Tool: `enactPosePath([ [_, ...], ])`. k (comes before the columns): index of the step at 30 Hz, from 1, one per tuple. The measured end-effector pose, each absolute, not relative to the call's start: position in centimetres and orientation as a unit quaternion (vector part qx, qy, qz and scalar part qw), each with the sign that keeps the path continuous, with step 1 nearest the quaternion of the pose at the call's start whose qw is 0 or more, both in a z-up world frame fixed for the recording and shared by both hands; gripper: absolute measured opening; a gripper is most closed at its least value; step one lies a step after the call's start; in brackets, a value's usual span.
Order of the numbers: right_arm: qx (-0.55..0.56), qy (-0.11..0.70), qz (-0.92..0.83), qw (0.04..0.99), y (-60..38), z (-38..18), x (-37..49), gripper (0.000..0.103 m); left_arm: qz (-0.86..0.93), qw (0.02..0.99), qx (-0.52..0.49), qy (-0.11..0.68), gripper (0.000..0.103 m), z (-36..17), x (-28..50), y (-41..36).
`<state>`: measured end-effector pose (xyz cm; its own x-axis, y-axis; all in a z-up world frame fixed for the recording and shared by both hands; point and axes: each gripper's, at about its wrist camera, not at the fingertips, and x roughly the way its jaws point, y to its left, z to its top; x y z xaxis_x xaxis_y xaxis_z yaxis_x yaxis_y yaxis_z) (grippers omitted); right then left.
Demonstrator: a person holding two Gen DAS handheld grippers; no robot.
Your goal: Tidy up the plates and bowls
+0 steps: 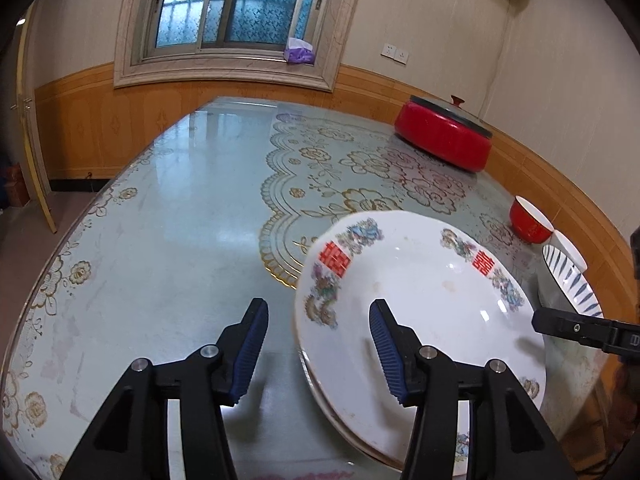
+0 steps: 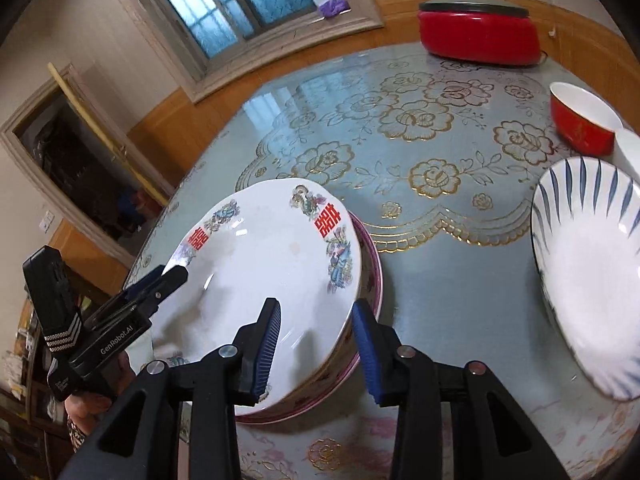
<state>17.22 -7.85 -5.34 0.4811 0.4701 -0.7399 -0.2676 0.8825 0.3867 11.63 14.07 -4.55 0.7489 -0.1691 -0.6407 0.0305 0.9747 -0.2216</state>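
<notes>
A white floral plate with red characters (image 1: 424,304) (image 2: 256,280) rests tilted on a pink-rimmed plate (image 2: 370,276) near the table's front edge. My left gripper (image 1: 318,350) is open, its jaws straddling the plate's left rim. My right gripper (image 2: 314,354) is open, its jaws straddling the plate's right rim. Each gripper shows in the other's view, the right gripper (image 1: 560,326) and the left gripper (image 2: 160,284). A blue-striped white plate (image 2: 592,276) (image 1: 572,280) lies to the right. A red bowl (image 2: 582,120) (image 1: 530,220) stands behind it, beside a white bowl (image 2: 630,152).
A red lidded pot (image 1: 444,136) (image 2: 478,28) stands at the far right of the table (image 1: 180,240), which has a glass top over a floral cloth. A wood-panelled wall runs close along the right side. A window and doorway lie beyond the far edge.
</notes>
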Motion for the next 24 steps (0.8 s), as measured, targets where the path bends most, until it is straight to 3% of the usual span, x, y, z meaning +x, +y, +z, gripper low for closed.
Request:
enactPosePath([
  [7, 0.167, 0.457, 0.224, 0.844, -8.6, -6.7, 16.2, 0.039, -0.06, 0.929, -0.079, 0.357, 0.053, -5.1, 11.5, 12.6],
  [12, 0.16, 0.443, 0.227, 0.852, -8.3, -7.1, 15.7, 0.038, -0.038, 0.936, -0.046, 0.347, 0.053, -5.4, 11.1, 11.7],
  [19, 0.142, 0.429, 0.218, 0.865, -8.5, -7.1, 15.4, 0.029, -0.025, 0.938, -0.029, 0.344, 0.053, -5.6, 10.9, 11.0],
  [24, 0.142, 0.422, 0.213, 0.869, -8.6, -7.0, 15.4, 0.031, -0.023, 0.94, -0.019, 0.34, 0.053, -5.7, 10.6, 10.5],
])
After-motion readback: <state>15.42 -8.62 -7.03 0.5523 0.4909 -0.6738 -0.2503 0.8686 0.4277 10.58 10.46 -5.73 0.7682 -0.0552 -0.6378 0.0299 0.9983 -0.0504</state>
